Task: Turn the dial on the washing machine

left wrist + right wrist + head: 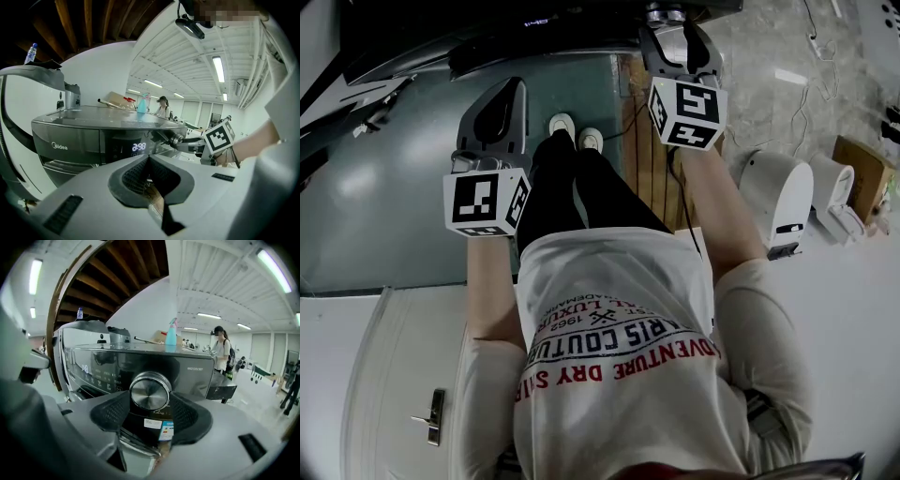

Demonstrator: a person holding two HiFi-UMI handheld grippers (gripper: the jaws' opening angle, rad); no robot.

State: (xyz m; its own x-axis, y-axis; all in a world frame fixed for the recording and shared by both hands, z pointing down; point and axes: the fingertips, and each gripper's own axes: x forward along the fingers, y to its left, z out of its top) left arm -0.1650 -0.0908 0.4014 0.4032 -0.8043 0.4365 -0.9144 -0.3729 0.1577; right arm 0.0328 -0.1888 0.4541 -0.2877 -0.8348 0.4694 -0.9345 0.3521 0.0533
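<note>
The dark grey washing machine (70, 145) stands in front of me, its display lit. Its round metal dial (150, 391) sits between the black pads of my right gripper (150, 401), which is shut on it from both sides. In the left gripper view the right gripper (184, 141) reaches the dial (176, 139) at the panel's right end. In the head view the right gripper (673, 37) is up at the dial (666, 13). My left gripper (147, 161) is shut on nothing, its pads pressed together, and hangs back from the machine (441, 37), lower left (508, 103).
A blue spray bottle (171, 336) and some clutter stand on top of the machine. A person (221, 350) stands in the background to the right. White appliances (778, 197) and a cardboard box (862, 173) lie on the floor at right. A white door (431, 412) is at lower left.
</note>
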